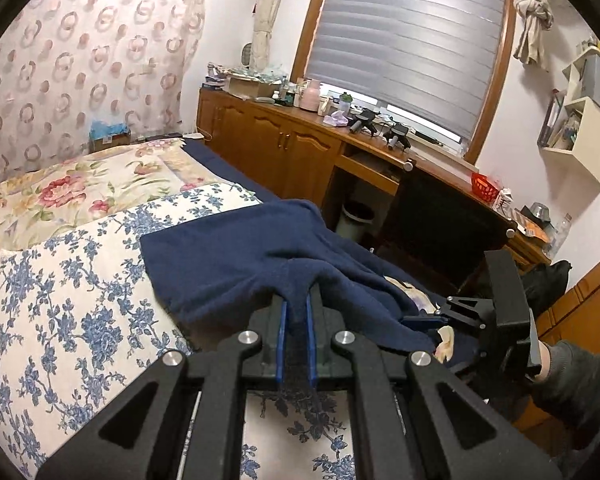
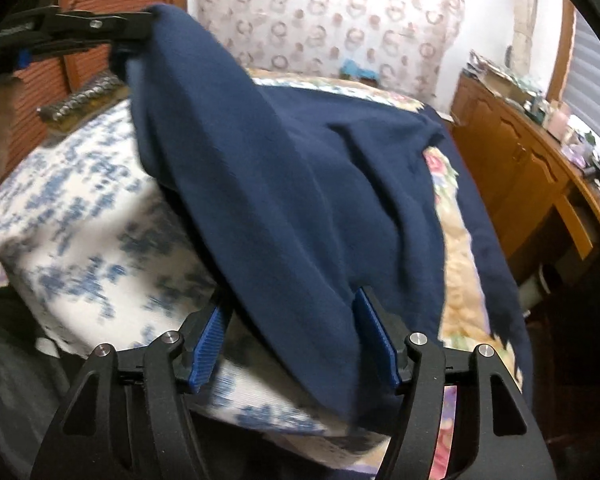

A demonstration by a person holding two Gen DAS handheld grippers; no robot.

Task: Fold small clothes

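Observation:
A navy blue garment lies partly lifted over the blue-flowered bed cover. My left gripper is shut on one edge of it, with dark fabric pinched between the blue pads. In the right wrist view the left gripper holds that edge up at the top left, and the garment slopes down from there. My right gripper is open. The garment's lower edge drapes between its spread blue pads, and they do not press on it. The right gripper also shows at the bed's right side.
A wooden cabinet and desk with clutter on top run along the wall under a blinded window. A waste bin and a dark chair stand beside the bed. A gloved hand holds the right gripper. A rose-patterned quilt lies further back.

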